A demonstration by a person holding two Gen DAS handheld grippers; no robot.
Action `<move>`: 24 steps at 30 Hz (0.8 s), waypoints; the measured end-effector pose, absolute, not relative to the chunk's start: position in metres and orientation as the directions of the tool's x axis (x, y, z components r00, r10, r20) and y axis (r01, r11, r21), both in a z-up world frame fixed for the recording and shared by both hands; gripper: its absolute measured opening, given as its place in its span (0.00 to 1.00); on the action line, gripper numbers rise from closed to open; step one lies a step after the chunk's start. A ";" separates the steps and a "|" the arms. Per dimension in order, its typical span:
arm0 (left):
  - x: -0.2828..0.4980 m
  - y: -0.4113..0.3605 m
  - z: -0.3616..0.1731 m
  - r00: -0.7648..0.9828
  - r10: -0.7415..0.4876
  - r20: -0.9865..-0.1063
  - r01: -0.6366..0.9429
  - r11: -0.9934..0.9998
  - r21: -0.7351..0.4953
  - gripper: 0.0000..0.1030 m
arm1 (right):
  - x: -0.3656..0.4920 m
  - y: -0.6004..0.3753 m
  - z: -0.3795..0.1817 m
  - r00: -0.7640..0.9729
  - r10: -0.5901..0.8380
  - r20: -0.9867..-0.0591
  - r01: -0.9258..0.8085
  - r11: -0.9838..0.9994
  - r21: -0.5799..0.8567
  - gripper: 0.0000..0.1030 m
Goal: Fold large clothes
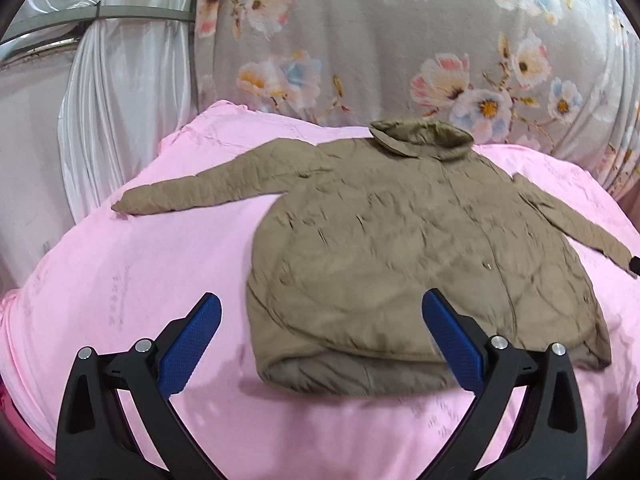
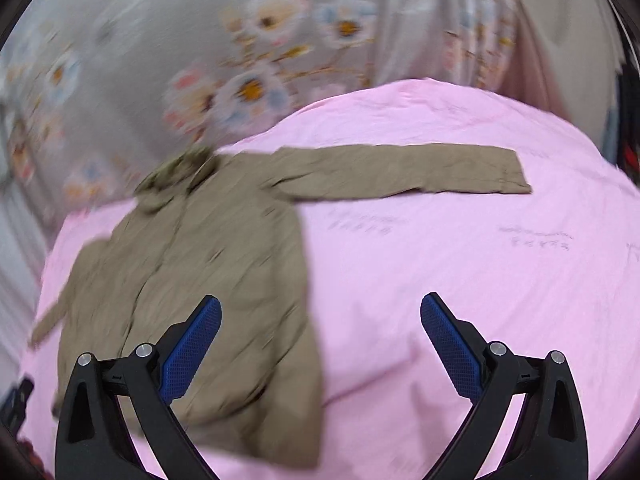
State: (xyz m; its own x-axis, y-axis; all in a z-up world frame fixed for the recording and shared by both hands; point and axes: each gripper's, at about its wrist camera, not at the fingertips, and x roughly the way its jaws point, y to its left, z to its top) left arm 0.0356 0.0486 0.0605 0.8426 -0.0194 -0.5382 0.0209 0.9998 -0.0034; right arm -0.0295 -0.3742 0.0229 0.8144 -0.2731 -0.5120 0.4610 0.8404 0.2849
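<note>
A large khaki quilted jacket (image 1: 408, 248) lies flat and face up on a pink sheet (image 1: 128, 280), collar at the far side, both sleeves spread outward. My left gripper (image 1: 320, 308) is open and empty, hovering above the jacket's near hem. The left sleeve (image 1: 200, 194) stretches out to the far left. In the right wrist view the jacket (image 2: 224, 272) lies to the left and its right sleeve (image 2: 400, 176) stretches to the right across the sheet (image 2: 480, 280). My right gripper (image 2: 320, 308) is open and empty, over the jacket's right edge. That view is motion-blurred.
A grey floral fabric (image 1: 400, 40) hangs behind the far side. A white satin curtain (image 1: 120, 100) hangs at the left. The pink sheet drops off at its left edge. A dark object (image 2: 16, 404) shows at the lower left of the right wrist view.
</note>
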 end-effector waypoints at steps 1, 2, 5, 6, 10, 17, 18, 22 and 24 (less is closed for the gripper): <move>0.044 0.052 0.063 0.835 -0.023 -0.550 0.018 1.000 -0.014 0.95 | -0.025 -0.396 0.022 0.808 -0.278 -0.520 0.489 0.808 0.329 0.95; 0.050 0.055 0.064 0.825 -0.026 -0.564 0.014 1.000 -0.027 0.95 | -0.020 -0.417 0.020 0.803 -0.275 -0.529 0.511 0.775 0.372 0.95; 0.068 0.067 0.066 0.806 -0.041 -0.590 -0.006 0.997 -0.078 0.95 | 0.000 -0.484 0.010 0.791 -0.257 -0.556 0.565 0.656 0.500 0.95; 0.072 0.069 0.066 0.805 -0.037 -0.592 -0.016 0.996 -0.083 0.95 | 0.006 -0.497 0.007 0.786 -0.255 -0.563 0.576 0.632 0.519 0.95; 0.084 0.076 0.065 0.802 0.000 -0.598 -0.053 0.996 -0.071 0.95 | 0.024 -0.550 -0.010 0.779 -0.240 -0.579 0.606 0.523 0.599 0.95; 0.105 0.083 0.060 0.783 0.042 -0.620 -0.098 0.994 -0.057 0.95 | 0.045 -0.591 -0.021 0.782 -0.273 -0.561 0.621 0.420 0.662 0.87; 0.107 0.084 0.059 0.781 0.039 -0.623 -0.099 0.993 -0.062 0.95 | 0.051 -0.597 -0.020 0.777 -0.284 -0.562 0.628 0.411 0.661 0.82; 0.113 0.085 0.054 0.773 0.069 -0.630 -0.116 0.993 -0.034 0.95 | 0.062 -0.614 -0.021 0.766 -0.306 -0.566 0.643 0.366 0.673 0.32; 0.117 0.084 0.051 0.766 0.102 -0.635 -0.127 0.992 0.005 0.95 | 0.069 -0.617 -0.015 0.777 -0.300 -0.553 0.630 0.377 0.680 0.10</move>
State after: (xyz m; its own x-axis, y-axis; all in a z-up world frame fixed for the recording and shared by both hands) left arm 0.1167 0.0841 0.0512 0.7657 0.1019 -0.6351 -0.1275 0.9918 0.0055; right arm 0.0694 -0.6167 -0.0150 0.7770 -0.3000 -0.5535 0.6295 0.3766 0.6796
